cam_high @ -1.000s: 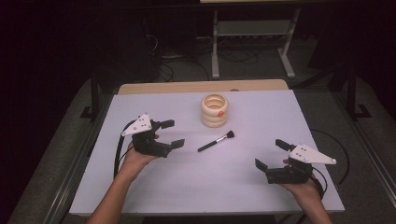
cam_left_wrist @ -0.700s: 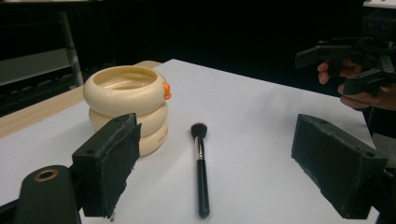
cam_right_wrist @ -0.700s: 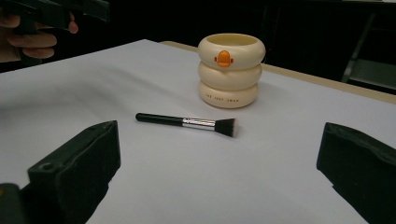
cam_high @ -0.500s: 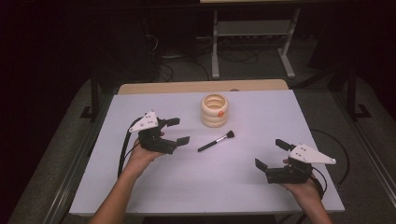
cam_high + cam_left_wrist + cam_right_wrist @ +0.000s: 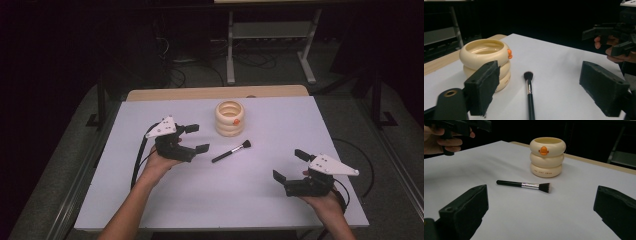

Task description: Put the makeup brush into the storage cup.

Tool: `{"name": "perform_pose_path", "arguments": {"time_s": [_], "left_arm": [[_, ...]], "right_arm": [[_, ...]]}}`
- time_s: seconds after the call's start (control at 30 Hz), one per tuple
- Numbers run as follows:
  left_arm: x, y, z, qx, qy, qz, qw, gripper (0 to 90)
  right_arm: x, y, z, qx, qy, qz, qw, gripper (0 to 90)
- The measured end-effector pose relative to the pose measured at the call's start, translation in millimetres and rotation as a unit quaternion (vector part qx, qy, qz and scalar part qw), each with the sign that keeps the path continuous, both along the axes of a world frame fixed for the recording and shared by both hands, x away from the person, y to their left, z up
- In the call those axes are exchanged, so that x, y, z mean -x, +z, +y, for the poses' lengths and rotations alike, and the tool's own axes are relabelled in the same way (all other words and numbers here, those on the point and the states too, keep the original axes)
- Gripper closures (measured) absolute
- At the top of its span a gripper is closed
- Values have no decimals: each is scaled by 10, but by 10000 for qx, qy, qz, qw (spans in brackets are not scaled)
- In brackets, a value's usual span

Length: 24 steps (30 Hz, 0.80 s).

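A black makeup brush (image 5: 231, 151) lies flat on the white table (image 5: 200, 200), just in front of the cream ringed cup (image 5: 229, 118) — apparently not touching it. The left gripper (image 5: 196, 138) hovers beside the handle end, jaws wide. The right gripper (image 5: 288, 165) rests well apart, also wide open.

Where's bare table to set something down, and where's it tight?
Free: the near strip between the left tongs and right tongs, in front of the brush; also the far-right corner of the table, right of the cream holder. Tight: the middle, where the brush lies just in front of the holder, with the left tongs by its handle.
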<state>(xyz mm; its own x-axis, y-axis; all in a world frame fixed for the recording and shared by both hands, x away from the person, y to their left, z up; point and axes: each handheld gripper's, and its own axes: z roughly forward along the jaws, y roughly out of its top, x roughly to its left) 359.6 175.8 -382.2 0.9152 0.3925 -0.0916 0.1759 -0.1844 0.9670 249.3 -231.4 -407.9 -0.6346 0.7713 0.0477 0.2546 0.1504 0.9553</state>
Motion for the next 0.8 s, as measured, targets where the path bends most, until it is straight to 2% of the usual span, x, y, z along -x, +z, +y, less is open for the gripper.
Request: {"name": "perform_pose_path", "arguments": {"time_s": [0.33, 0.8], "left_arm": [[-64, -14, -105, -88, -95, -25, 9999, 206], [-166, -64, -257, -177, -136, 77, 9997, 217]], "right_arm": [[-7, -4, 9, 5, 11, -10, 10000, 0], [-2, -2, 4, -3, 15, -10, 10000, 0]]}}
